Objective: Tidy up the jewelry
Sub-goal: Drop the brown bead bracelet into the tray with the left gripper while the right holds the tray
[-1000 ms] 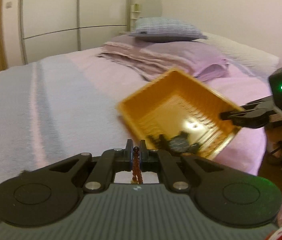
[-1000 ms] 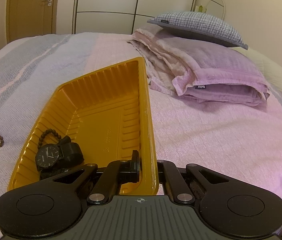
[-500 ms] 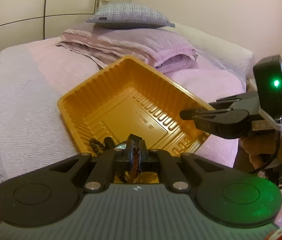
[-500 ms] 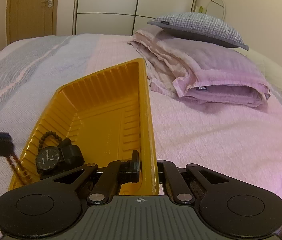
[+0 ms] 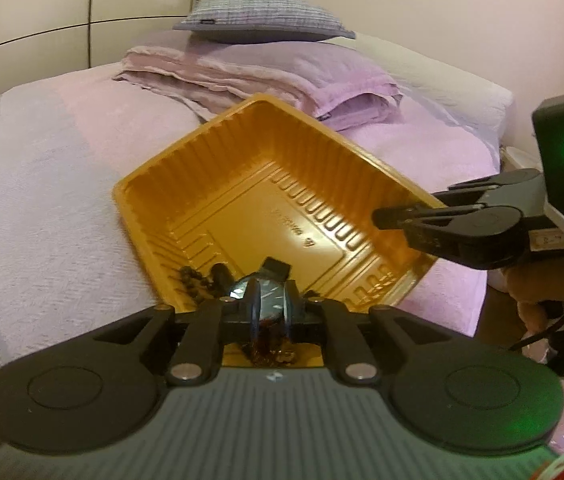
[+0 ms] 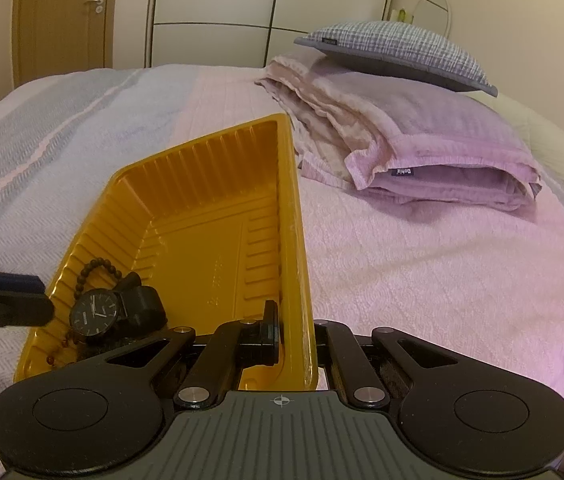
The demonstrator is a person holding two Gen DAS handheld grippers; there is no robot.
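Left hand-held gripper [image 5: 269, 314] is spread a little, amber bead bracelet [image 5: 269, 350] lying loose just below its tips in the yellow tray [image 5: 201, 184]. Right hand-held gripper [image 6: 294, 334] pinches the tray's near rim. Just ahead: black watch [image 6: 95, 312], dark bead bracelet [image 6: 95, 272]. Beyond on the bed [image 6: 422, 264], folded blankets [image 6: 402, 140].

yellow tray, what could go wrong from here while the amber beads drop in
The right hand-held gripper pinches only the yellow tray's near rim, so the tray could tip or slip. The amber bead strand lies at the tray's near edge below the left hand-held gripper and might catch on a finger. The black watch could slide.
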